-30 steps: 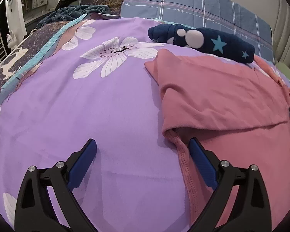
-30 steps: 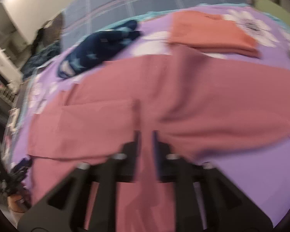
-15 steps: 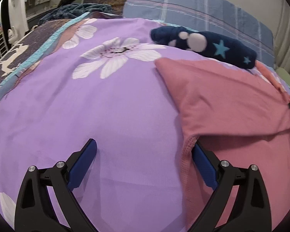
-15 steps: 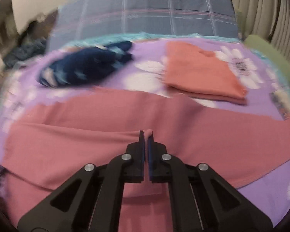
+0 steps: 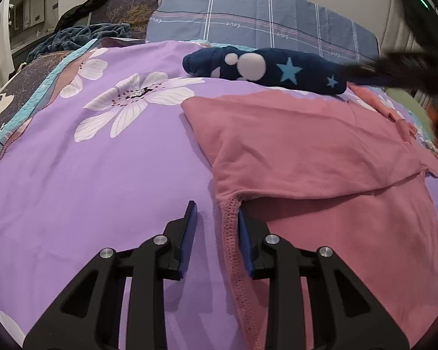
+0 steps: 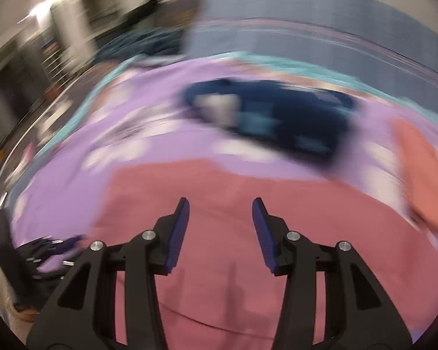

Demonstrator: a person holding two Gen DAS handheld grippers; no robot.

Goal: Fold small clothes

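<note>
The pink garment (image 5: pixel 321 157) is spread flat on the bed (image 5: pixel 102 169), on the purple flowered cover, with one part already folded over on top. It looks soft, light and floppy, so it will bend and sag wherever it is lifted, and it can slide a little on the smooth cover. It will not break. The best place to be taken hold of is judged to be the stitched hem at the near left corner, where the cloth is thicker and two layers meet.

The left gripper (image 5: pixel 216 213) is tilted down toward that corner. Its jaws have just been closing. The stitched edge is seen between them, lying against the right-hand jaw, but a gap to the other jaw is still seen, so the cloth is not pinched yet.

The right gripper (image 6: pixel 220 213) is held above the middle of the pink cloth, pointed down. That picture is blurred. Its jaws have just been opening, they stand apart, and nothing is held between them.

A dark blue starry garment (image 5: pixel 262 70) is lying farther back on the bed, and a folded orange piece (image 6: pixel 423 175) is seen to the right.
</note>
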